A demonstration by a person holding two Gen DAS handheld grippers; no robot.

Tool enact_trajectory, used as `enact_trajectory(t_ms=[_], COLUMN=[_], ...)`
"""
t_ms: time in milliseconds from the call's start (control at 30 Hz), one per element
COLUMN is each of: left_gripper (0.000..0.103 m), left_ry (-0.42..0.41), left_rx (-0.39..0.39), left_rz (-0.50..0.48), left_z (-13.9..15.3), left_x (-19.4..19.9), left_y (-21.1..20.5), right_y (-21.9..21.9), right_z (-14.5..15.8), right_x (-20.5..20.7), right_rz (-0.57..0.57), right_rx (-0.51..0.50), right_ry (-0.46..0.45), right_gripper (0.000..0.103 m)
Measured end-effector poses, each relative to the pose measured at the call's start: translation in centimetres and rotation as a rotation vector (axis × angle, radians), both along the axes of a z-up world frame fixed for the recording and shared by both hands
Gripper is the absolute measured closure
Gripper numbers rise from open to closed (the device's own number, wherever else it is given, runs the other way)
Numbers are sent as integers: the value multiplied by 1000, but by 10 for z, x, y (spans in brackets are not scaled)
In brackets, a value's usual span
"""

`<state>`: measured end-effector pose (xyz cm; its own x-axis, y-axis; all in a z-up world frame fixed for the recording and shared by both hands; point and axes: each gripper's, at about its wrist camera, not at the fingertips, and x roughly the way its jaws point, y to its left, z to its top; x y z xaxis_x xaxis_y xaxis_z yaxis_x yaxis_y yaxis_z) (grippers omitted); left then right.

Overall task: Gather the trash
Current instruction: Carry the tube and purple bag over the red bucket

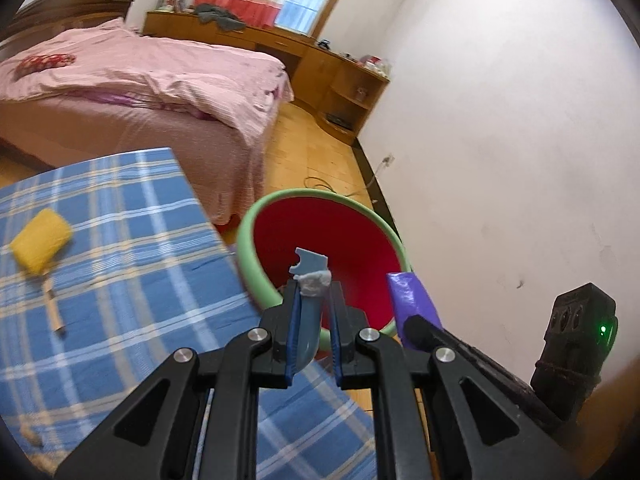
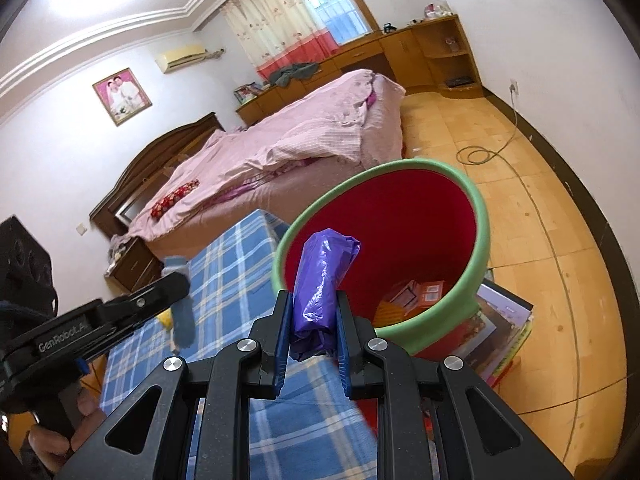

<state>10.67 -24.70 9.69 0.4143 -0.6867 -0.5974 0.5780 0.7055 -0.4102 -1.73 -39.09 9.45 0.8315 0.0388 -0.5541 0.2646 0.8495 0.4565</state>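
**Both grippers loaded beside the red bin**

Our left gripper (image 1: 314, 300) is clamped on a grey-blue curved scrap (image 1: 309, 320) whose notched tip, wrapped in a pale wad, sticks out past the fingertips. The blue pads (image 1: 293, 320) are only narrowly apart, with the scrap pinched between them. Our right gripper (image 2: 312, 312) is clamped on a roll of purple plastic bag (image 2: 320, 280); the roll stands upright between the pads and rises well above them.

From the left wrist, the scrap's tip lies in front of the red bin (image 1: 256, 264) with its green rim, so it reads as just at the bin's near edge, over the corner of the blue plaid table (image 1: 120, 240). From the right wrist, the purple roll overlaps the bin's near rim (image 2: 480, 240).

Only the left wrist shows the yellow sponge brush (image 1: 40, 246) lying on the plaid cloth, well away from the fingers. Only the right wrist looks down into the bin, where orange boxes (image 2: 416, 296) lie at the bottom, and shows the books (image 2: 504, 328) beside the bin's base. Each view catches the other gripper at its edge.
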Motion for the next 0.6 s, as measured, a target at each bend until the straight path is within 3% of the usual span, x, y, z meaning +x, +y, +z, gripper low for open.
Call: enact_trajectory(t_ms=[367, 600], left_gripper=[91, 91], left_ry=[35, 52], left_rx=[45, 58], left_rz=[-64, -74], left_z=[-27, -42], left_x=[36, 48], left_y=[-61, -77], right_y=[-30, -42], right_z=[-18, -30], right_x=[21, 36], right_rz=[-4, 1], right_rx=[6, 21], right_ry=[47, 66], right_gripper=[83, 80])
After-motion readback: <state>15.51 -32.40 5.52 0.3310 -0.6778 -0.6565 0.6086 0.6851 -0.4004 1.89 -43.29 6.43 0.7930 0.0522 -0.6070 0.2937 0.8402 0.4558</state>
